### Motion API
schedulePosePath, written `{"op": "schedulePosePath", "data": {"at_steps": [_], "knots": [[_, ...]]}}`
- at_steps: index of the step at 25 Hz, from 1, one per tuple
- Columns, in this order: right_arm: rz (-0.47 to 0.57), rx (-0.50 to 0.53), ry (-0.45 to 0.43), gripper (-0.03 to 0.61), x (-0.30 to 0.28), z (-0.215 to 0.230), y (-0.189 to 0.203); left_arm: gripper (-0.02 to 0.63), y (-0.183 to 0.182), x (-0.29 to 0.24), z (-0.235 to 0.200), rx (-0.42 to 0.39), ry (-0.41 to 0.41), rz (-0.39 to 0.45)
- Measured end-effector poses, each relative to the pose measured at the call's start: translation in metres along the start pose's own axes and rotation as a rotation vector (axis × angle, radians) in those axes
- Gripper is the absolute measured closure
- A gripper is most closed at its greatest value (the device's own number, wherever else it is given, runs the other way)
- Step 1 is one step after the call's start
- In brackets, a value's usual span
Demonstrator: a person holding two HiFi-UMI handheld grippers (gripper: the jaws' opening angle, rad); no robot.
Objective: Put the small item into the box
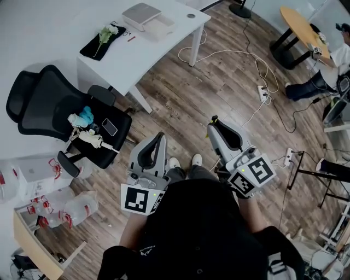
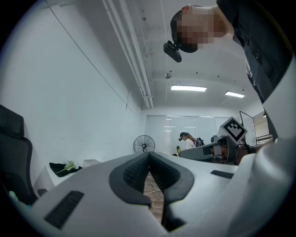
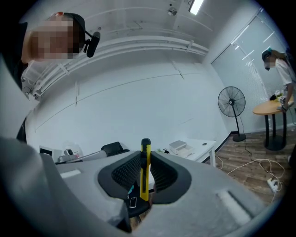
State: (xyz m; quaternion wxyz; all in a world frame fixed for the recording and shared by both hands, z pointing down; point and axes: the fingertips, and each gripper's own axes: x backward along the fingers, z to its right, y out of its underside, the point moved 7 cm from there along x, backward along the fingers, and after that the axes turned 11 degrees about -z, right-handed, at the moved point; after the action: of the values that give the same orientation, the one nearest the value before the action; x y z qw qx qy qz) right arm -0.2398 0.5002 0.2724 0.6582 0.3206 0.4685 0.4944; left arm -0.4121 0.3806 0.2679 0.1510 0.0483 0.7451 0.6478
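Grip on the small item is looking sound: my right tool is clamping a yellow utility knife upright between its pads, with the black tip standing proud above them. My left tool is carrying nothing, its jaws pressed together. Both tools are pointing forward, side by side close in front of the person's torso, over the wooden floor and well apart from the white worktop. A pale lidded box is sitting at the far end of that worktop, and I am judging it to be the target. For a clean delivery I am recommending a firm clamp during the carry. If the lid is shut, the left tool should lift it. The knife should be lowered inside before the right tool releases.
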Motion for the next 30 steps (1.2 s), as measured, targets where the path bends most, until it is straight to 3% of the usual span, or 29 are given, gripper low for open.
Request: {"op": "schedulePosePath", "data": {"at_steps": [13, 20, 30], "knots": [[0.044, 0.048, 0.067, 0.511, -0.025, -0.026, -0.007, 0.609, -0.001, 0.014, -0.043, -0.013, 0.022, 0.02], [0.03, 0.05, 0.056, 0.511, -0.049, 0.002, -0.013, 0.609, -0.001, -0.016, -0.052, -0.008, 0.023, 0.031], [0.023, 0.058, 0.006, 0.511, -0.098, 0.069, -0.054, 0.609, -0.015, -0.095, -0.077, -0.019, -0.017, 0.03]]}}
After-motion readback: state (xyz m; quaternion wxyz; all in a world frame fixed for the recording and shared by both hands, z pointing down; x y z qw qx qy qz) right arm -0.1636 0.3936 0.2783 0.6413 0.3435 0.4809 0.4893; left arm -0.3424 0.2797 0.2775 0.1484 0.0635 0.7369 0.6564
